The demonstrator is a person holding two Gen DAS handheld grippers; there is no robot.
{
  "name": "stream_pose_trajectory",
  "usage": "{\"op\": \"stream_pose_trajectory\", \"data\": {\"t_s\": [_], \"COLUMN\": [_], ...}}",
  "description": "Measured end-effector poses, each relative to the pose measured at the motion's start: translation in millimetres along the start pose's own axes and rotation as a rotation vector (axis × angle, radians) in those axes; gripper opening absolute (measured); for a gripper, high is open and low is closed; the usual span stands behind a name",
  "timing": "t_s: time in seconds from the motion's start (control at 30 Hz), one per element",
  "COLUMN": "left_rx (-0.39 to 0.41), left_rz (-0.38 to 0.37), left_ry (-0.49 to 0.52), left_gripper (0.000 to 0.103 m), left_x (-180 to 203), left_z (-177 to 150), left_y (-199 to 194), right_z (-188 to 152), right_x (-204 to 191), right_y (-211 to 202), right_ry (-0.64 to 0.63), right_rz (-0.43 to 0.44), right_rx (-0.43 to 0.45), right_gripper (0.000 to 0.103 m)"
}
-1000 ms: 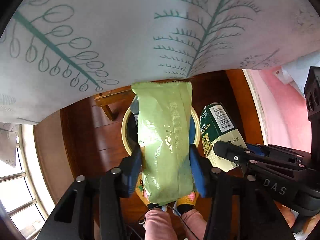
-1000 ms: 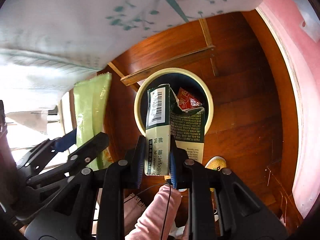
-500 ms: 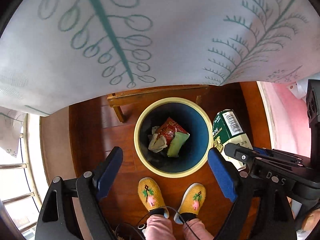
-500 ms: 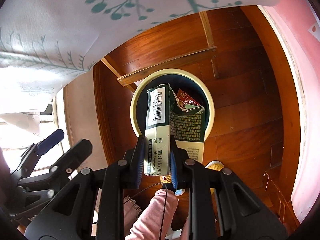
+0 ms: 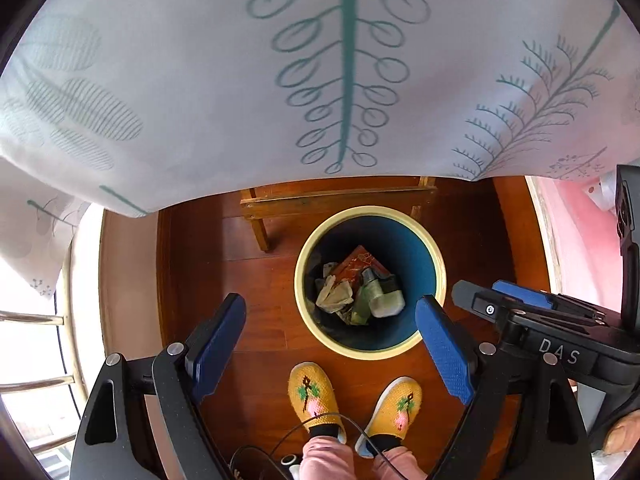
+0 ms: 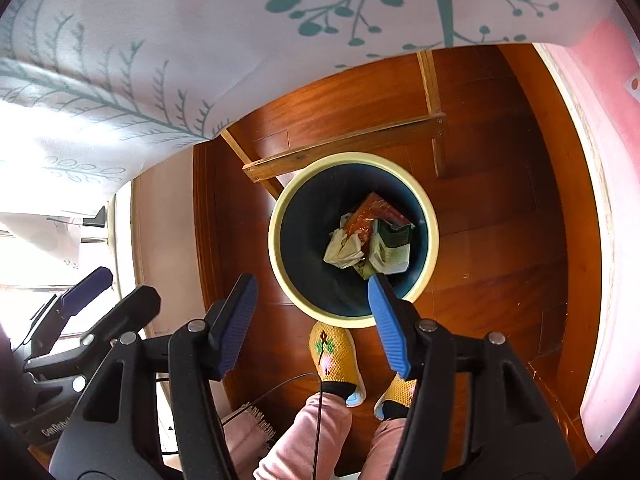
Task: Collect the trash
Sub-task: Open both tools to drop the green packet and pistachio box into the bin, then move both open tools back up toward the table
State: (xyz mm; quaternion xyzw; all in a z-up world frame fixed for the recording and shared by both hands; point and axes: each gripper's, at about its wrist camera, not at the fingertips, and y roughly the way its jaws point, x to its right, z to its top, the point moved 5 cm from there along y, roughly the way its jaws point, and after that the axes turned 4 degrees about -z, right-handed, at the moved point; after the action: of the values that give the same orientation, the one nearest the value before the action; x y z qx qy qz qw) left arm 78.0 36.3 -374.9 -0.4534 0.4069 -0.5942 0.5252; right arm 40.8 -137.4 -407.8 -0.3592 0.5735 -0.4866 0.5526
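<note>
From the left wrist view we look past the left gripper (image 5: 330,342) straight down into the trash bin (image 5: 434,248), and we also catch the right gripper (image 5: 516,300) coming in from the right edge, its blue pads seen side-on; both yellow slippers (image 5: 314,396) show in full just below the bin. The right wrist view gives us what that one does not: the carton (image 6: 390,246) with its dark green and white faces lying on top of the pile, and the left gripper (image 6: 86,288) off to the left against a bright window. Here only one slipper (image 6: 332,354) is clear; the other is mostly hidden behind the right gripper's (image 6: 314,318) own finger.

Both tongs are spread wide and hold nothing. The left gripper's blue pads (image 5: 218,338) stand on either side of the bin's near rim without touching it. The right gripper's right pad (image 6: 386,322) overlaps the bin's near edge in the picture; we cannot tell whether it touches.

The trash sits in the bin ahead of both tongs: a crumpled pale wrapper (image 5: 334,298), a red packet (image 5: 356,266), a green wrapper (image 5: 366,300) and the carton (image 5: 386,300). A leaf-printed cloth (image 5: 200,80) hangs beyond the bin.
</note>
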Motion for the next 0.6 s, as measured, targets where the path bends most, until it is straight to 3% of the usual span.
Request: {"op": "stream_pose_trajectory", "data": {"t_s": [0.27, 0.37, 0.6], "left_rx": [0.076, 0.091, 0.137], "left_rz": [0.046, 0.047, 0.026], "left_ry": [0.01, 0.004, -0.038], "left_gripper": [0.086, 0.079, 0.075], "left_x": [1.8, 4.1, 6.5], "left_z": [8.2, 15.3, 28.0], "left_y": [-40.2, -63.4, -146.7], "right_z": [-5.5, -6.2, -6.5], "right_x": [-17.9, -28.5, -56.6], "right_y": [-39.3, -68.5, -162.1], "right_ry": [-0.043, -0.055, -0.11], "right_rz": [-0.016, -0.012, 0.005], "right_rx": [0.066, 0.108, 0.221], "right_gripper": [0.056, 0.056, 0.056]}}
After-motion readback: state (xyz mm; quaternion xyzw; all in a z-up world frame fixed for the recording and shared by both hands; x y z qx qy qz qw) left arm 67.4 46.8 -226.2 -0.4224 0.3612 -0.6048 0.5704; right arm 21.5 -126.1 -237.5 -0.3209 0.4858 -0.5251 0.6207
